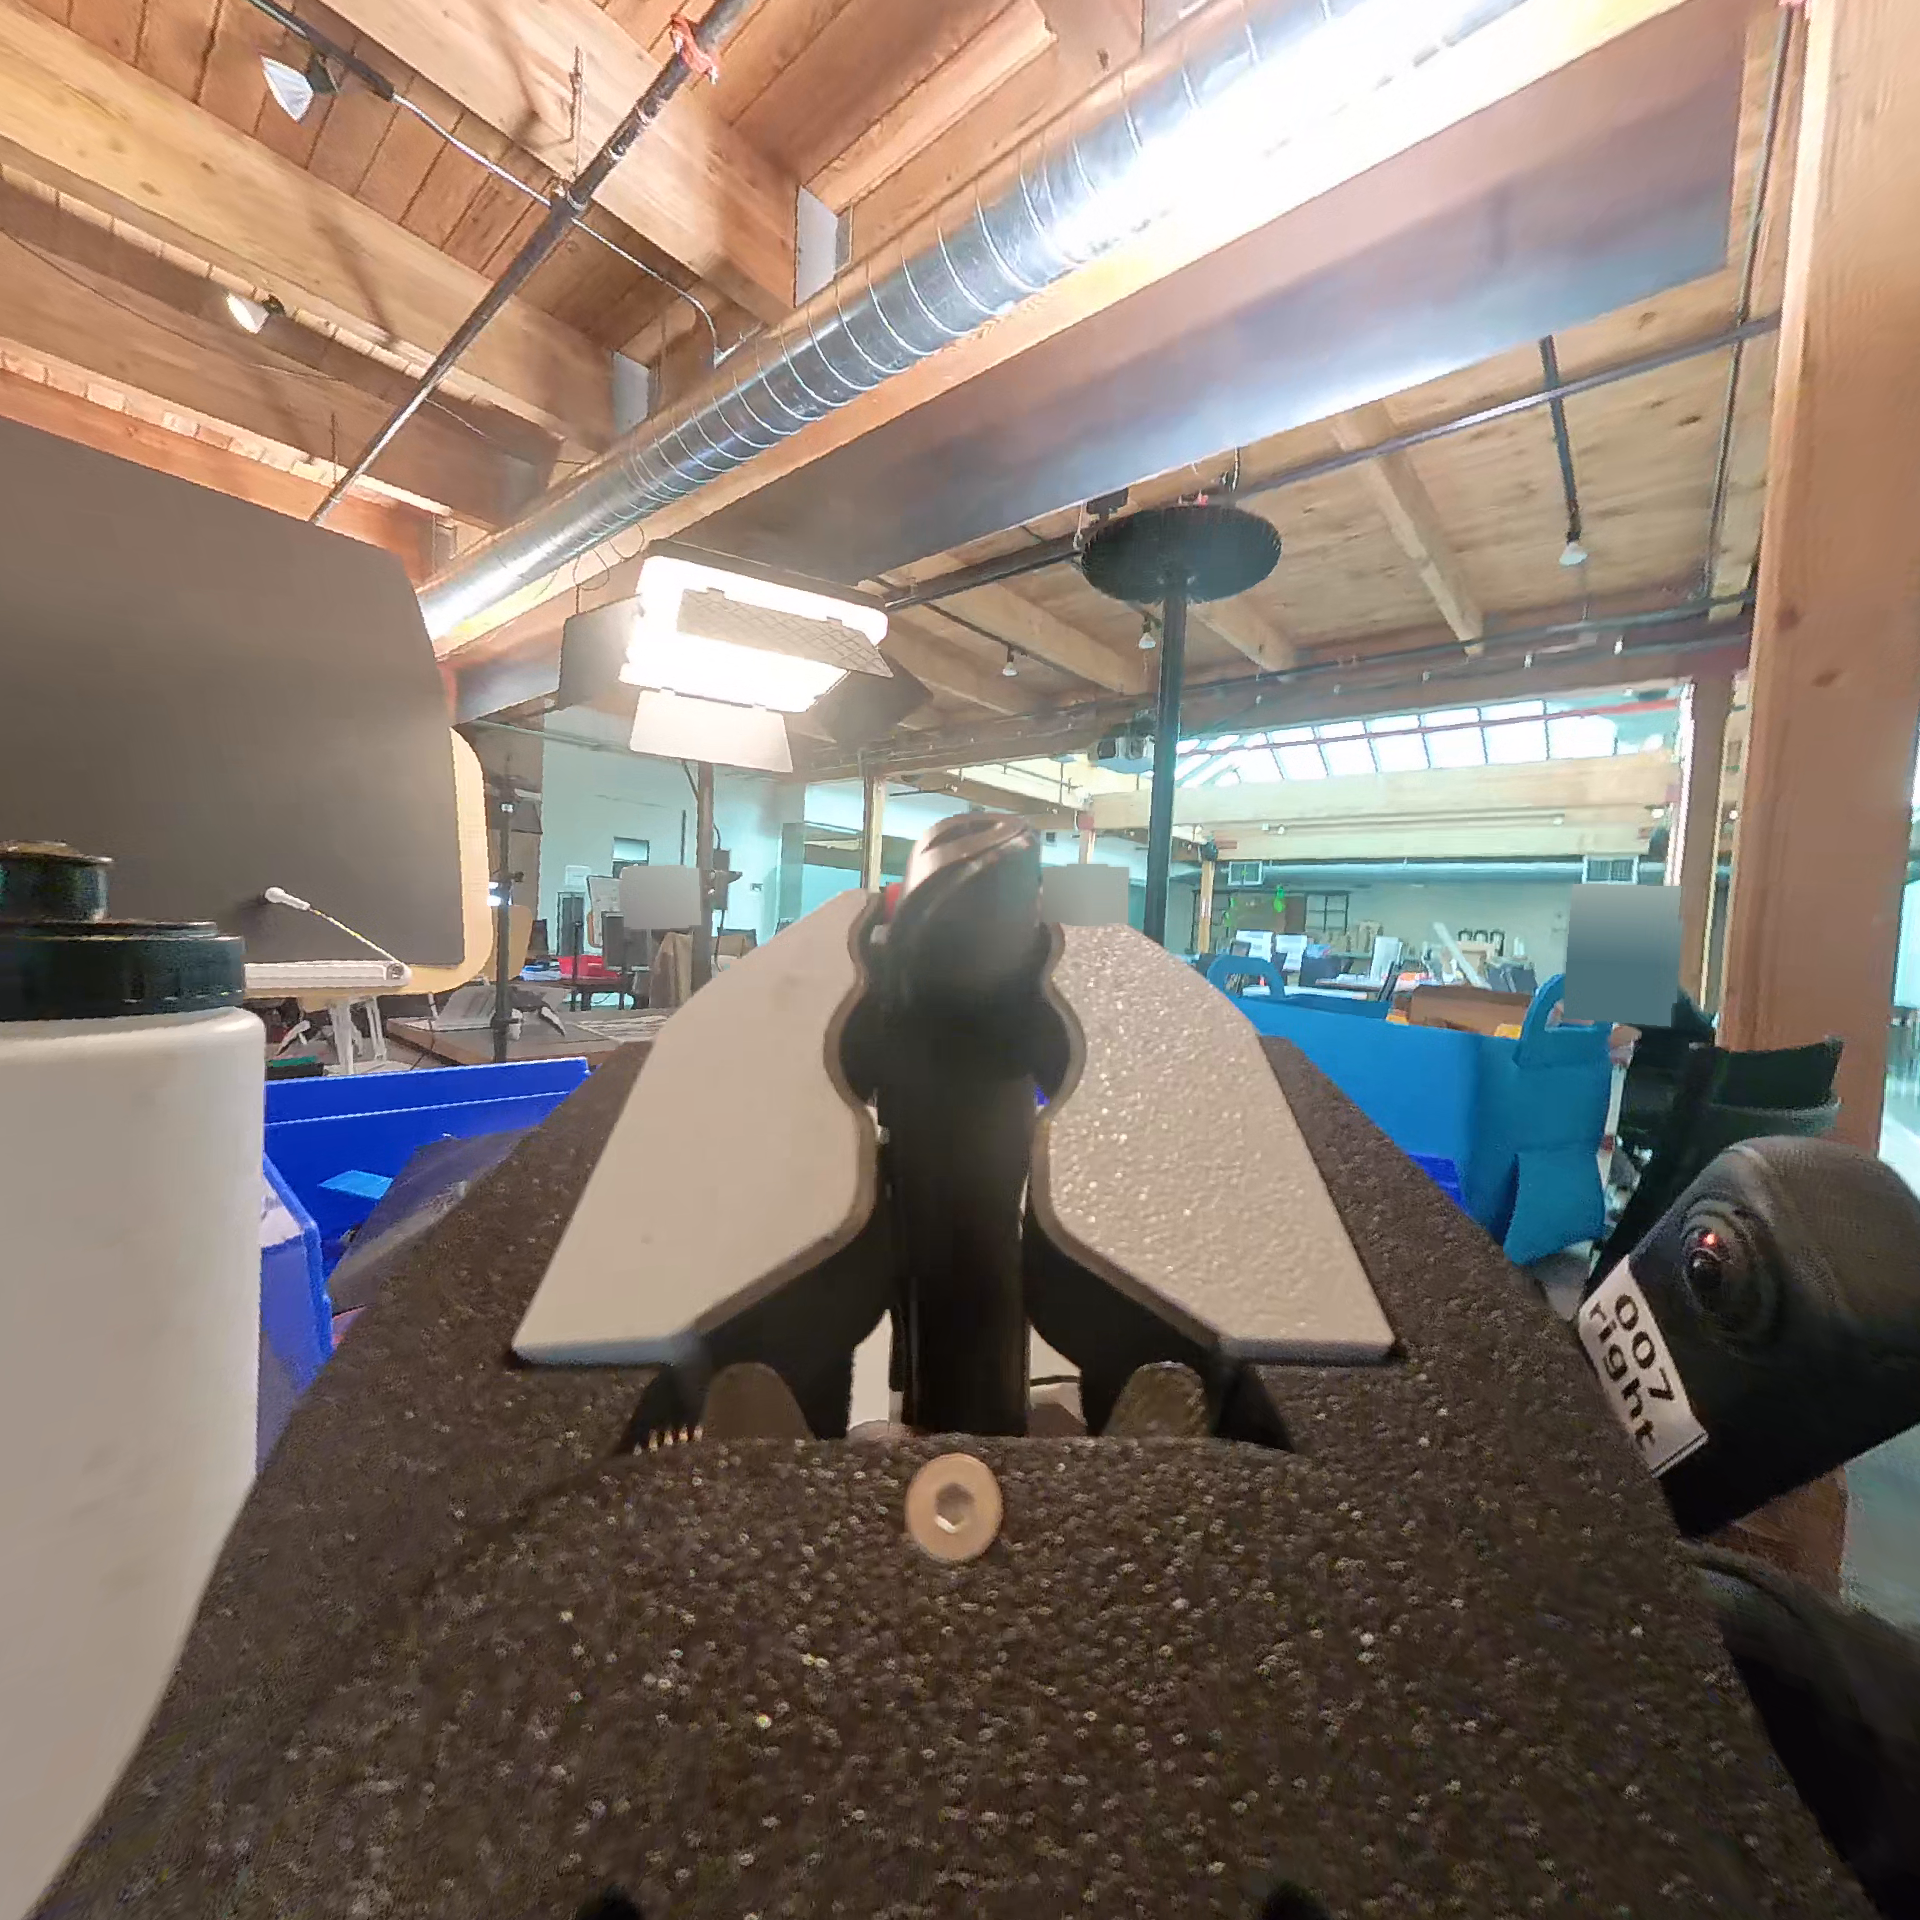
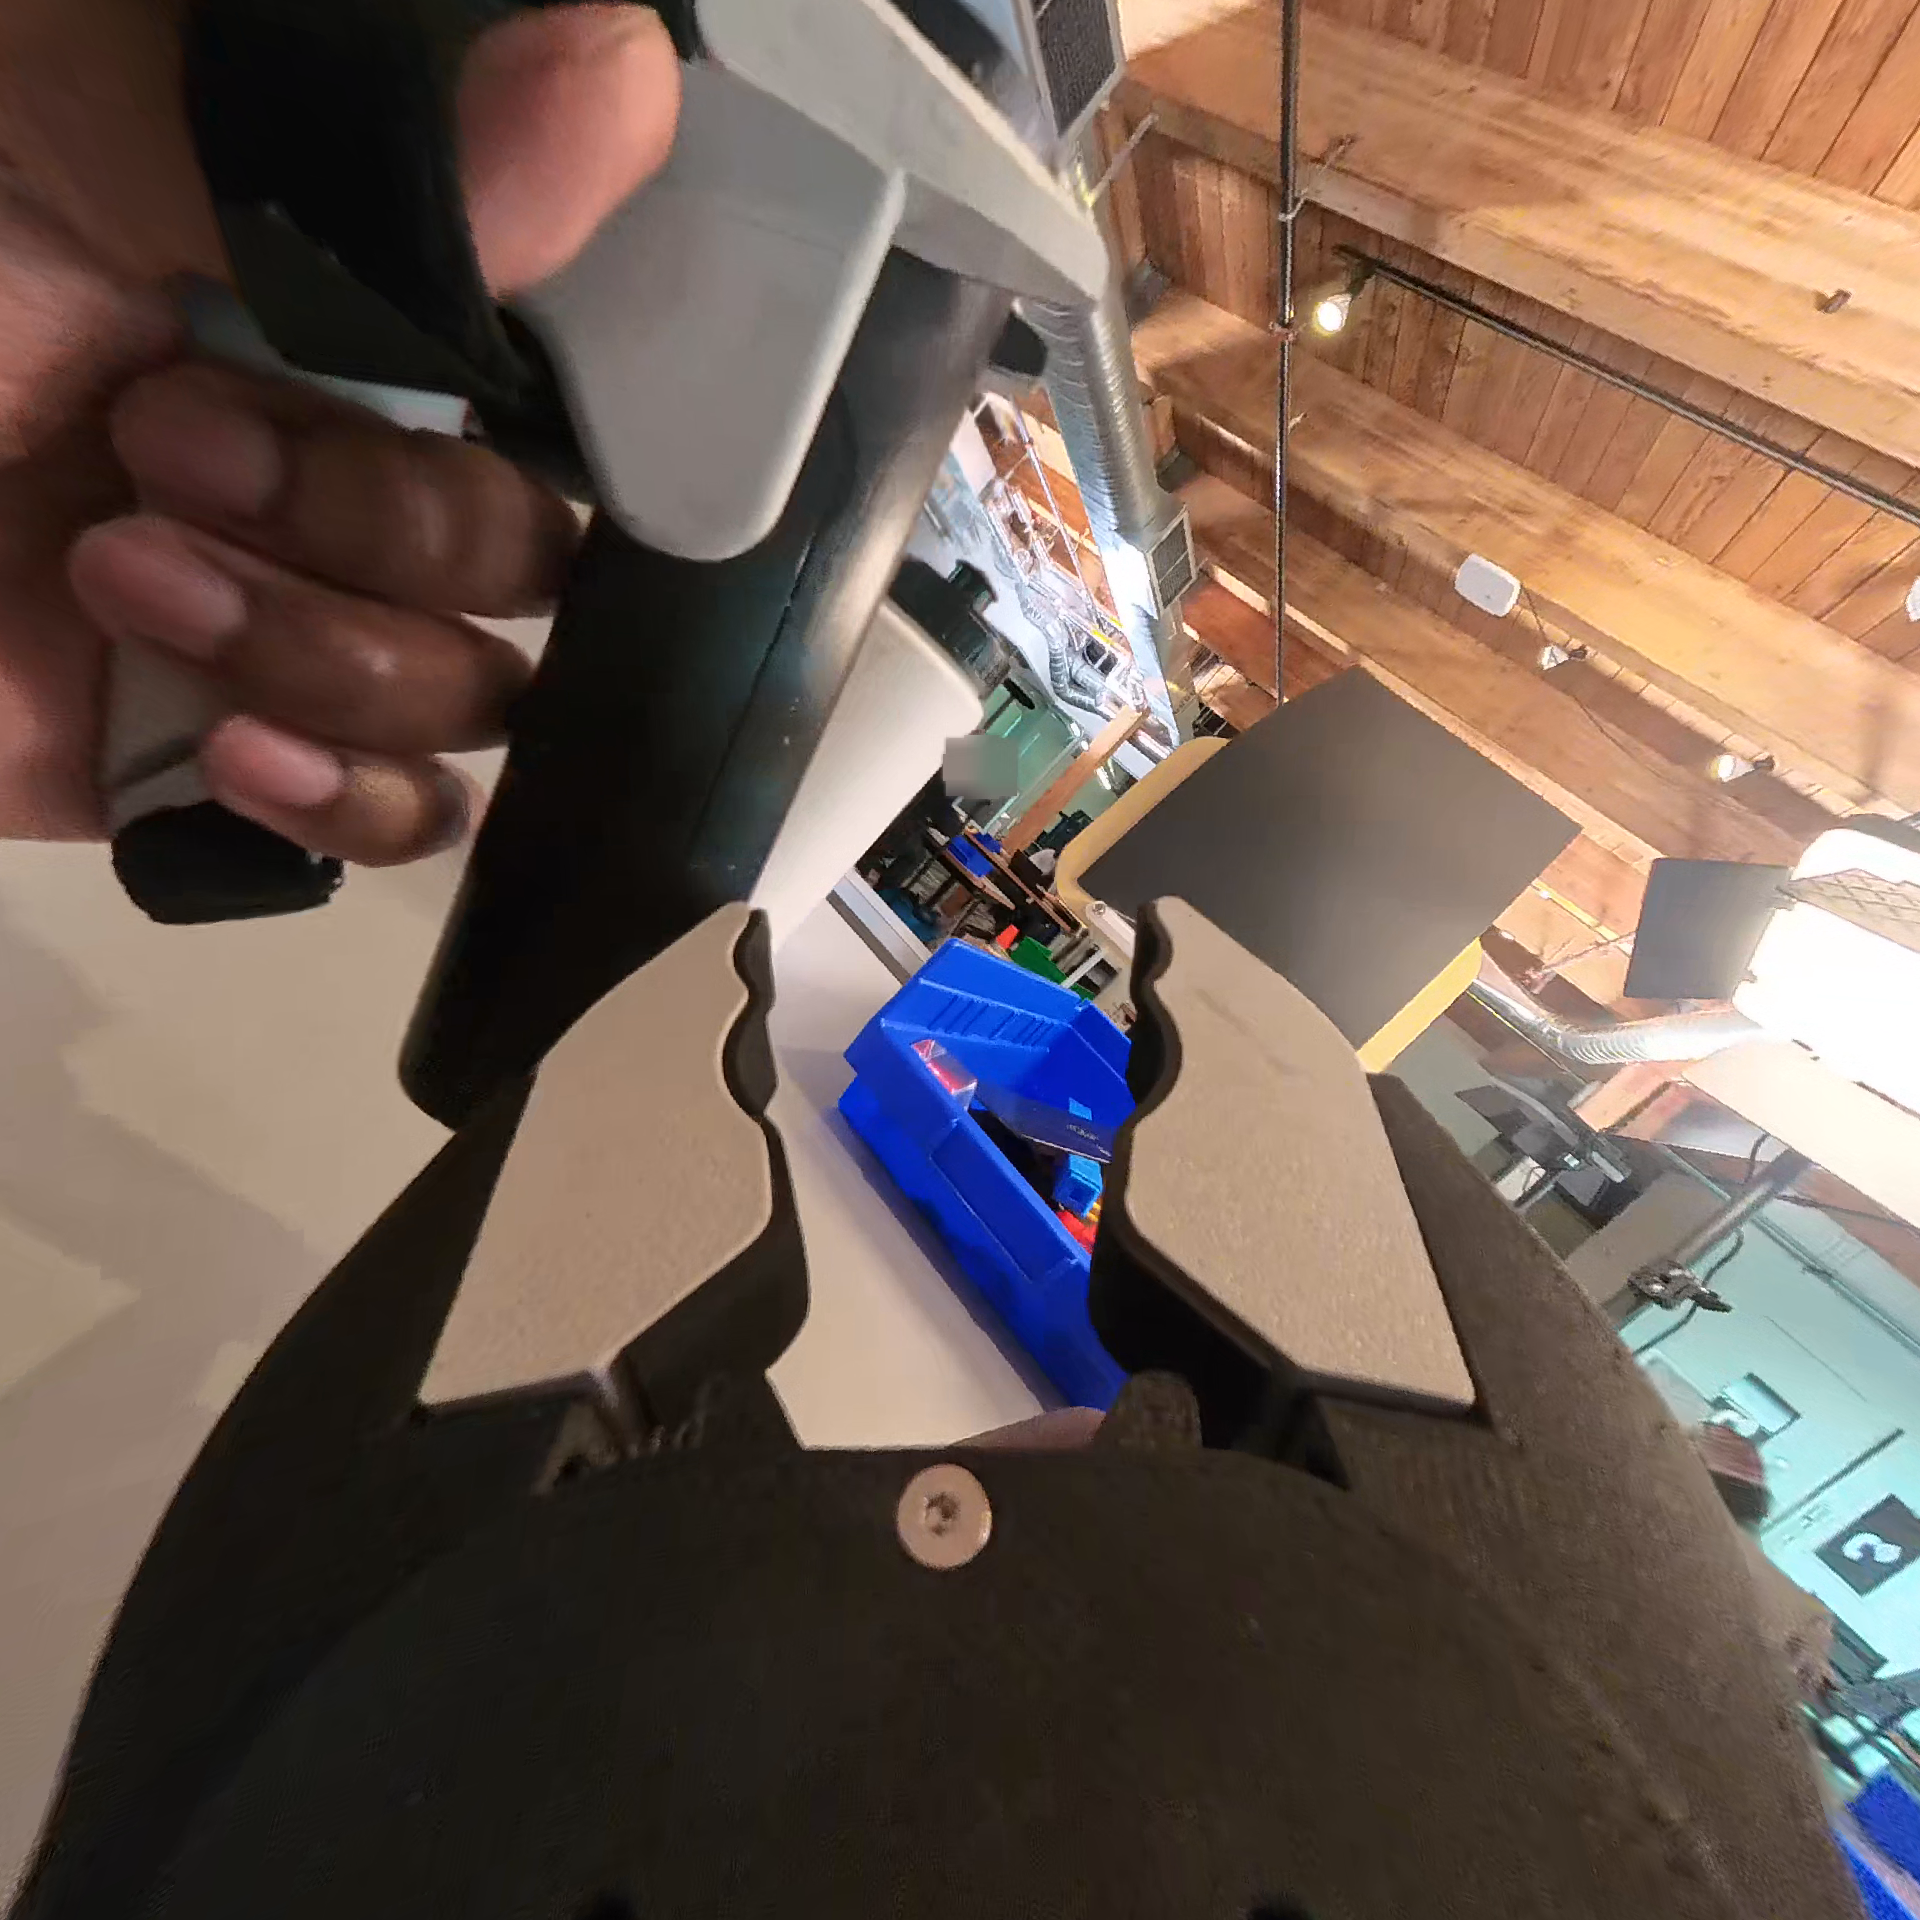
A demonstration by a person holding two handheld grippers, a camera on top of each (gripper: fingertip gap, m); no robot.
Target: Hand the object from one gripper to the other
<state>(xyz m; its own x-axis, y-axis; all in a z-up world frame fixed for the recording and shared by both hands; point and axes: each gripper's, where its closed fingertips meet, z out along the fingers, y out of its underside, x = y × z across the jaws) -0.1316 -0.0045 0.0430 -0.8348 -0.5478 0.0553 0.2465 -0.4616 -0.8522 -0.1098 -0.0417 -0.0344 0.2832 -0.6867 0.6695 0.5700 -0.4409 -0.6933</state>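
My left gripper is shut on a black elongated object with a rounded ribbed head, held upright between the grey fingers. A bit of red shows at the object's upper left. The right gripper's camera housing shows at the right edge, close beside it. In the right wrist view my right gripper is open and empty. The left gripper's black and grey body, held by a hand, fills the upper left, close to my left fingertip. The object is hidden in this view.
A white container with a black lid stands close on the left. Blue bins holding small parts sit behind; one also shows on the white table. A black board and a lit studio lamp stand beyond. The tips of one gripper are about 9 cm away from the tips of the other.
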